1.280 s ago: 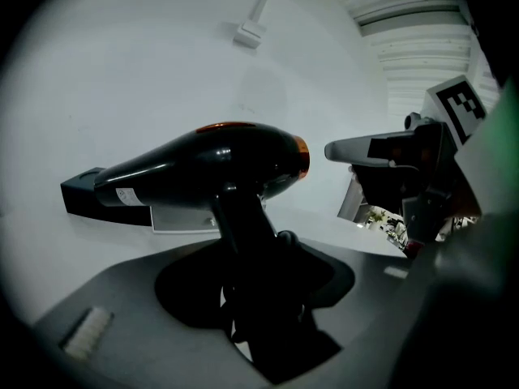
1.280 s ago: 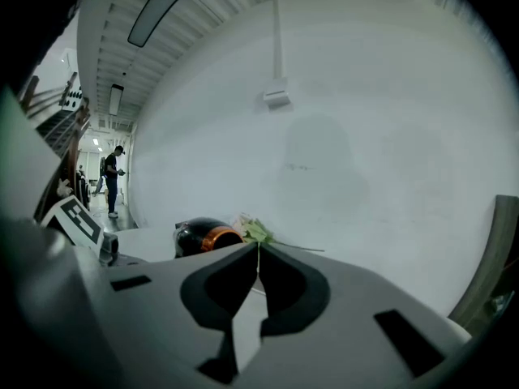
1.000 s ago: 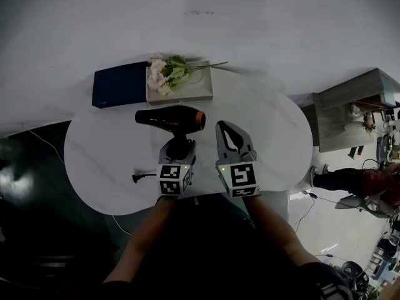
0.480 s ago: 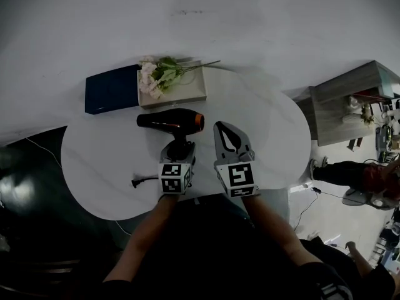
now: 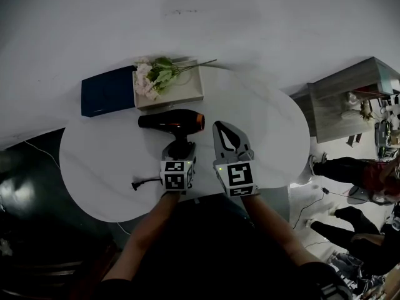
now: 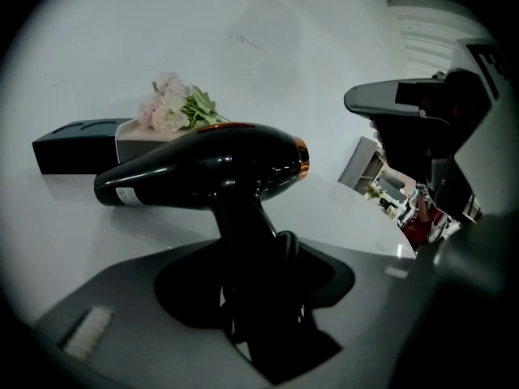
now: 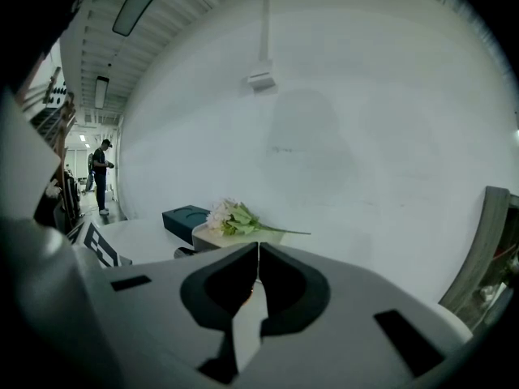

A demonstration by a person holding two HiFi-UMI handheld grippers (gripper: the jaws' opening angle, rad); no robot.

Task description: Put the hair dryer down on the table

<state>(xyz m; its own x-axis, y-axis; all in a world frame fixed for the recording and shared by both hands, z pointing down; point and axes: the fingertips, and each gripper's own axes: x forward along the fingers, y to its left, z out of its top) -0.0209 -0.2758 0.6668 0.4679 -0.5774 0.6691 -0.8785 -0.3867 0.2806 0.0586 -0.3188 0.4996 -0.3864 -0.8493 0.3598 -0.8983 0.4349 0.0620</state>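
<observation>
- The hair dryer (image 5: 170, 120) is gripped by its handle in the left gripper (image 5: 180, 145). The jaws are set partly apart and pressed against the two sides of the handle.
- In the left gripper view the handle is seen running down through the dark gap between the jaws, with a loop of cord bunched against it.
- The hair dryer is held with the barrel roughly level. The nozzle is pointed to the person's left, and the orange ring (image 5: 199, 120) is at the right end.
- The hair dryer is located over the middle of the round white tabletop (image 5: 94, 161), just in front of the two boxes. Whether it is resting on the tabletop cannot be told.
- The plug (image 5: 141, 181) on the cord is laid on the tabletop, just left of the left gripper.
- The right gripper (image 5: 220, 125) is positioned just beside the left one, on its right. Its jaws are brought together tip to tip and nothing is held.
- A dark blue box (image 5: 107, 91) and a pale box (image 5: 181, 92) are placed side by side at the far edge of the tabletop.
- Flowers (image 5: 153, 75) are laid on top of the pale box, with the stems pointed right.
</observation>
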